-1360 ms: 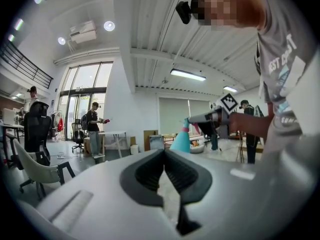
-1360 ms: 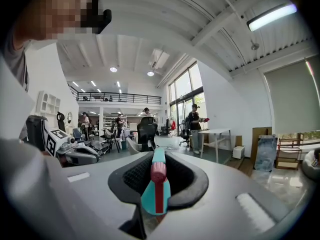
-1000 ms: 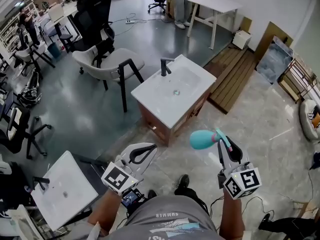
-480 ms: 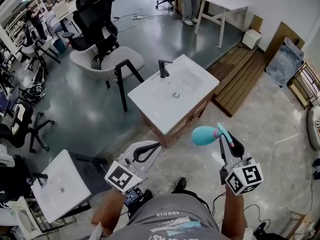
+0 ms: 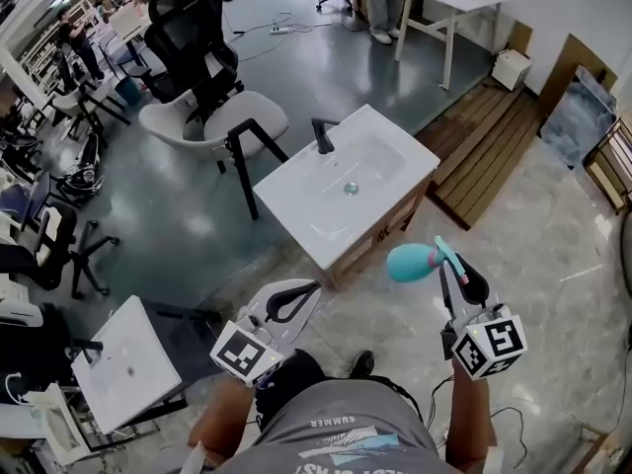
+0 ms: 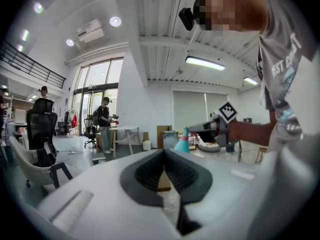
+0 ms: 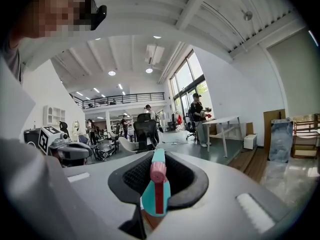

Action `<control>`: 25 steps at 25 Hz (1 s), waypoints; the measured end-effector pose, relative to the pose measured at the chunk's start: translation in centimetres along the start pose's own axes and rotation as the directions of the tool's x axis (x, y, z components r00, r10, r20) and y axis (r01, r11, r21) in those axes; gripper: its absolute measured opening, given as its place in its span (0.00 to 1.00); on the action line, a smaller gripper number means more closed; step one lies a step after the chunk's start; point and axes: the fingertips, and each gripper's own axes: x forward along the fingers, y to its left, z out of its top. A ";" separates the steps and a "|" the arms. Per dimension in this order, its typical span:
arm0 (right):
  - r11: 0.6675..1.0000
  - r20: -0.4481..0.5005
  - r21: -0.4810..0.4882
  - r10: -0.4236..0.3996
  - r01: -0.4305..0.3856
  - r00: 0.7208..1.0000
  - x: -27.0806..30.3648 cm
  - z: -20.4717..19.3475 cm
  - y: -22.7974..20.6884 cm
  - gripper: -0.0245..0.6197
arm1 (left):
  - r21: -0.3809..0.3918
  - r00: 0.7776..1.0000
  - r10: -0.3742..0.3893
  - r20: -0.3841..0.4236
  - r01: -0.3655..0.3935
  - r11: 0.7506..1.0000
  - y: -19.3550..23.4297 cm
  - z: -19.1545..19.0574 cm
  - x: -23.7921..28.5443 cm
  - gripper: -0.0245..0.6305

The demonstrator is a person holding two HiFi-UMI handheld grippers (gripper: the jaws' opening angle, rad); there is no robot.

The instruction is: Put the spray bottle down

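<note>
Both grippers have eased forward toward the sink (image 5: pixel 380 141) as the person steps; the right gripper (image 5: pixel 444 263) is clamped on the spray bottle (image 5: pixel 407 263) by its pink-and-teal head; the bottle lies sideways in the air over the floor, its teal body pointing left, near the sink's front corner but apart from it; the left gripper (image 5: pixel 304 290) is closed on nothing.

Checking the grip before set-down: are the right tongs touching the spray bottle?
Touching. The right gripper view shows the right tongs closed on the spray bottle, no gap.
</note>
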 end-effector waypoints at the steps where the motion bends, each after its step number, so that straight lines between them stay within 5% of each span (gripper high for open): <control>1: 1.000 -0.004 0.011 -0.005 0.005 1.000 0.2 -0.3 -0.1 0.14 | -0.008 1.000 -0.018 -0.006 0.018 1.000 -0.3 -0.1 0.3 0.04; 6: 1.000 -0.007 0.014 -0.025 0.025 1.000 2.6 -0.1 0.2 0.14 | -0.045 0.997 -0.068 -0.030 0.067 0.997 2.4 -1.5 2.0 0.04; 16: 0.985 0.008 -0.001 -0.175 0.175 0.984 5.7 2.7 0.1 0.14 | 0.022 0.980 -0.192 0.057 0.191 0.981 10.0 1.1 6.5 0.04; 25: 0.970 0.010 0.000 -0.242 0.242 0.970 9.4 3.6 1.0 0.14 | 0.017 0.969 -0.243 0.037 0.242 0.970 15.2 0.6 7.2 0.04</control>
